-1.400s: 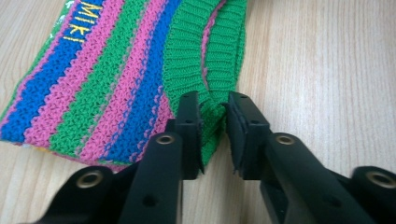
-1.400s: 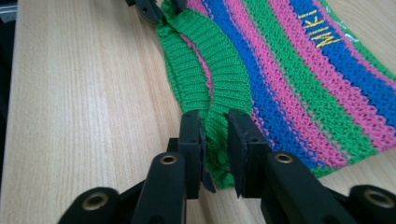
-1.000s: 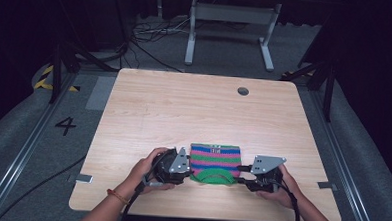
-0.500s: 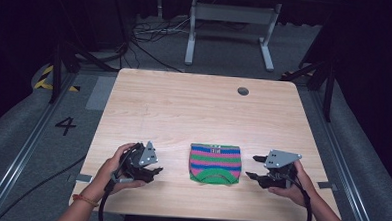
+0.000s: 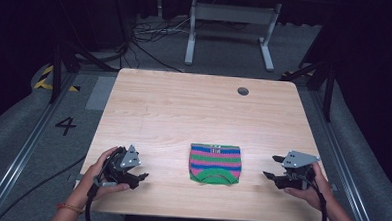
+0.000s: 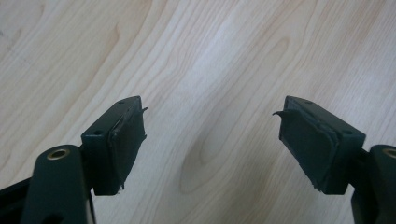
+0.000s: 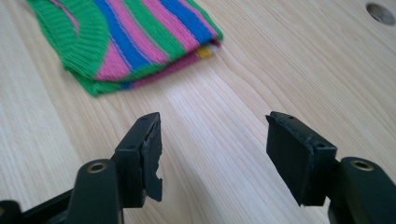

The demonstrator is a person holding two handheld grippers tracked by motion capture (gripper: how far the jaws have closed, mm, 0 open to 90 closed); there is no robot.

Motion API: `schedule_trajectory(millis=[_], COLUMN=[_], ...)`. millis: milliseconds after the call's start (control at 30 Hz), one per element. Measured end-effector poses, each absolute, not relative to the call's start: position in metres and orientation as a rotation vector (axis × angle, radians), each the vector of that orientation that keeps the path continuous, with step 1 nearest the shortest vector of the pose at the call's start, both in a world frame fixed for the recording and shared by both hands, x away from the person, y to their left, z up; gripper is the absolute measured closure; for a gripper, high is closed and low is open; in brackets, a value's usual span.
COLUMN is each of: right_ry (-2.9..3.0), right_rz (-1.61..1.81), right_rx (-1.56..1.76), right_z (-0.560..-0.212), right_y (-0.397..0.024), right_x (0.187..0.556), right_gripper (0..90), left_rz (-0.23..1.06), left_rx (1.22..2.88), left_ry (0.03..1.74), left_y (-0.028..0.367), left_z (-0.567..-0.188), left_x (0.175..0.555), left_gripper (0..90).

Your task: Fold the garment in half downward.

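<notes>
A folded knitted garment [image 5: 214, 163] with green, pink and blue stripes lies flat near the table's front edge, between my two grippers. The same garment [image 7: 126, 39] lies ahead and to the left in the right gripper view. My left gripper [image 5: 140, 177] rests in a hand at the front left, well clear of the garment, jaws apart. In its own view the left gripper [image 6: 212, 133] is open over bare wood. My right gripper [image 5: 270, 175] sits in a hand at the front right, jaws toward the garment. That right gripper [image 7: 212, 149] is open with nothing in it.
The light wooden table [image 5: 184, 110] has a round cable hole [image 5: 243, 91] at its back right. A metal stand [image 5: 230, 22] and cables lie on the floor beyond the far edge. A rail with a "4" mark [image 5: 65, 126] runs along the left.
Both grippers let go of the garment and drew apart, the left one leftward and the right one rightward. The garment now lies flat by itself.
</notes>
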State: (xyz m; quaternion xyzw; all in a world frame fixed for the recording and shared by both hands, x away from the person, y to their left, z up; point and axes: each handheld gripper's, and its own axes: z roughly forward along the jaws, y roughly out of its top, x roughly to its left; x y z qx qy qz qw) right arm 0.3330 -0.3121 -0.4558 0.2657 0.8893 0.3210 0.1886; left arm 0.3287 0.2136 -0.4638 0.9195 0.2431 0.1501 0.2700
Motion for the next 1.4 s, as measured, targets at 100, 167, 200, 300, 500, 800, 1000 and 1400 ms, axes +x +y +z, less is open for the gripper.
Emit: schedule_trajectory(millis=[100, 167, 200, 300, 500, 800, 1000, 1400], right_ry=[2.489, 2.481, 2.478, 2.459, 2.438, 2.409, 2.387, 2.348], right_rz=[0.895, 0.900, 0.898, 0.904, 0.943, 0.939, 0.963, 1.026], right_rx=[0.786, 0.816, 0.833, 0.879, 0.937, 1.055, 1.124, 1.175], right_z=[-0.459, -0.462, -0.464, -0.469, -0.477, -0.490, -0.500, -0.505], right_y=[-0.321, -0.329, -0.333, -0.347, -0.366, -0.386, -0.395, -0.405], right_x=[0.331, 0.330, 0.329, 0.325, 0.317, 0.309, 0.306, 0.301], right_gripper=[34.7, 34.2, 33.5, 31.2, 29.4, 25.4, 22.9, 19.5], left_rz=[0.392, 0.386, 0.378, 0.374, 0.366, 0.324, 0.283, 0.303], left_rx=[2.475, 2.467, 2.456, 2.454, 2.423, 2.358, 2.333, 2.257], left_ry=[0.670, 0.680, 0.693, 0.713, 0.769, 0.833, 0.875, 0.897], left_y=[0.222, 0.227, 0.230, 0.237, 0.247, 0.267, 0.273, 0.277], left_z=[-0.468, -0.470, -0.471, -0.474, -0.478, -0.486, -0.493, -0.500], left_x=[0.326, 0.325, 0.324, 0.321, 0.319, 0.314, 0.314, 0.313], left_gripper=[22.3, 22.1, 21.8, 21.3, 20.3, 19.6, 18.6, 14.4])
